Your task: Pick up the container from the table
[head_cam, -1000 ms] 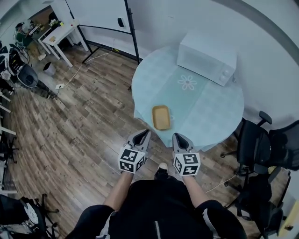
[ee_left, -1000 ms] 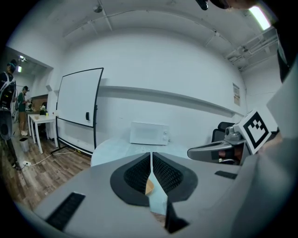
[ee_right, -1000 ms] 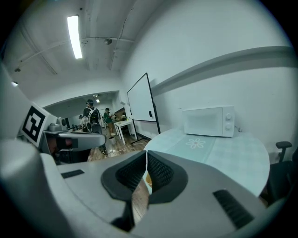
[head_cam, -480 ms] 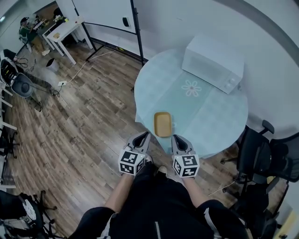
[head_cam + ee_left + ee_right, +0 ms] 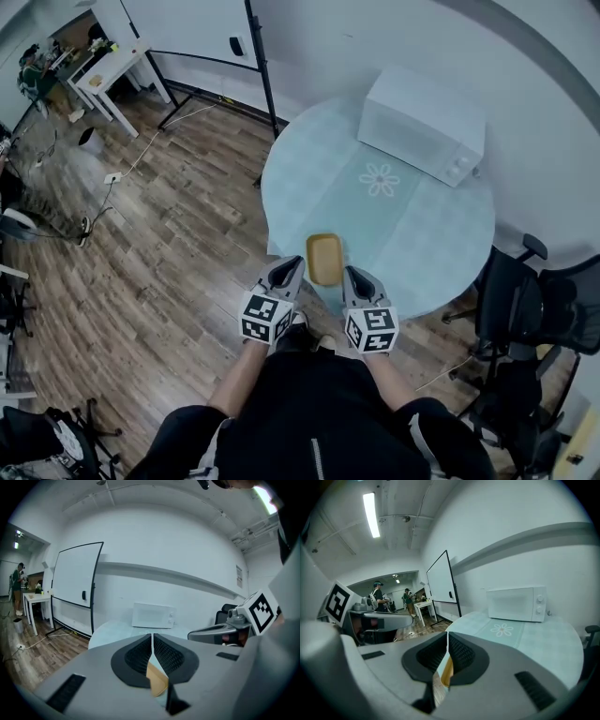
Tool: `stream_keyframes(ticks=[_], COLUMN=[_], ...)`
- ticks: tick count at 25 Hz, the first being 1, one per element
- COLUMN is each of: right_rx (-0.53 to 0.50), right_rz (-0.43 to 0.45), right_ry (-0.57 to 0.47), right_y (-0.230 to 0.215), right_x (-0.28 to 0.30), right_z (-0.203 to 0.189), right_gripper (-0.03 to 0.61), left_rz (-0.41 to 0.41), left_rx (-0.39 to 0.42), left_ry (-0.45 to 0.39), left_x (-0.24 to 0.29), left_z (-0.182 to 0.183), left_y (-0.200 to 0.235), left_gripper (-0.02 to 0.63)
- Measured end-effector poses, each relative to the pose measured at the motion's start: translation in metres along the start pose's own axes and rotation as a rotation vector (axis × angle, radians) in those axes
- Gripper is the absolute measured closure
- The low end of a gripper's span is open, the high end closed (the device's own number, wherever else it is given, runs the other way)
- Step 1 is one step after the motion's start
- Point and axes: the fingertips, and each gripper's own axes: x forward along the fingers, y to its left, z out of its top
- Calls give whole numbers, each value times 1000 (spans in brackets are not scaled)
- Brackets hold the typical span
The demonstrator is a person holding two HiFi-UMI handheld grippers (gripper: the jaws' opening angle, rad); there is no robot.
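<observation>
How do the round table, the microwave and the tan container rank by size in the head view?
1. Round table, largest by far.
2. Microwave, on the table's far side.
3. Tan container, smallest, even though it lies nearer the camera.

The left gripper [image 5: 287, 269] and right gripper [image 5: 355, 276] have grey shells, black ribbed pads [image 5: 138, 656] and a white cube [image 5: 265, 317] with black square markers. The person wears a black top [image 5: 314, 412].
</observation>
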Motion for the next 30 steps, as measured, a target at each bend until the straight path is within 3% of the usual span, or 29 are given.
stream_keyframes(ticks=[16,30], right_rx=[-49,-84], right_rz=[-32,-59], right_ry=[18,34], right_y=[-8,-14], right_x=[32,55], right_z=[5,6], right_gripper=[548,471], left_rz=[-43,-19], left_rx=[-6,-20], left_ry=[-2,-6], left_x=[23,23], left_z=[6,7], left_y=[23,43], left_gripper=[588,588])
